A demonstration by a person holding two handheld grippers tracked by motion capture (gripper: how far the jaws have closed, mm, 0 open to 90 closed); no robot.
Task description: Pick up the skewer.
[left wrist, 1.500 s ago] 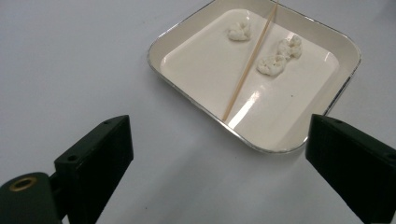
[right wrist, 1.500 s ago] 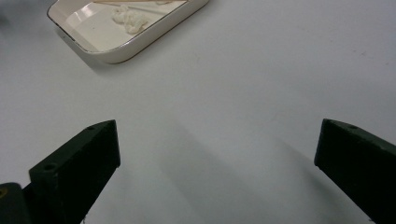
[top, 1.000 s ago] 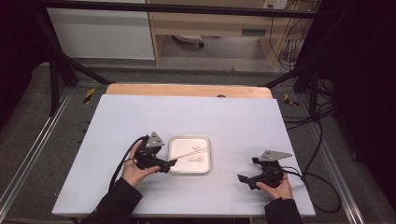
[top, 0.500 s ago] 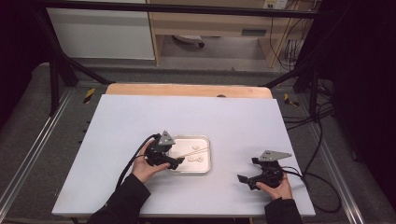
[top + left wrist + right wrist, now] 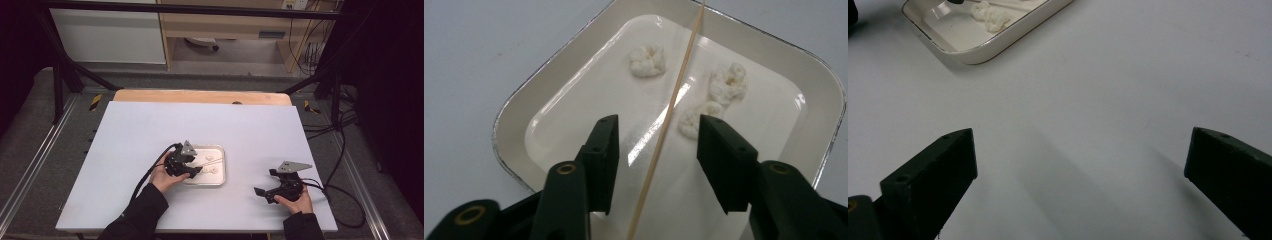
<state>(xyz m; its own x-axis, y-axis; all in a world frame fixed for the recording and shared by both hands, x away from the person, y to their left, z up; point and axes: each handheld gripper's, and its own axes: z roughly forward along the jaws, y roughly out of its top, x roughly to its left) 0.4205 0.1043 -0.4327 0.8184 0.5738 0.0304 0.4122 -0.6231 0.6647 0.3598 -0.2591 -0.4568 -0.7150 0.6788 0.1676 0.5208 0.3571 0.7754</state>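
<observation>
Over the tray (image 5: 524, 100), left gripper (image 5: 656, 145) moved in, jaws closing around skewer (image 5: 669, 115)

1. The left gripper (image 5: 196, 171) hangs over the white tray (image 5: 220, 179), its jaws just closing.
2. The right gripper (image 5: 262, 192) rests on the counter (image 5: 150, 125), well apart from the tray.

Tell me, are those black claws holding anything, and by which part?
Nothing yet. The left gripper has been closing around the skewer without touching it; the right gripper is open.

High view overlooks table; gripper views closely share tray (image 5: 514, 107).
</observation>
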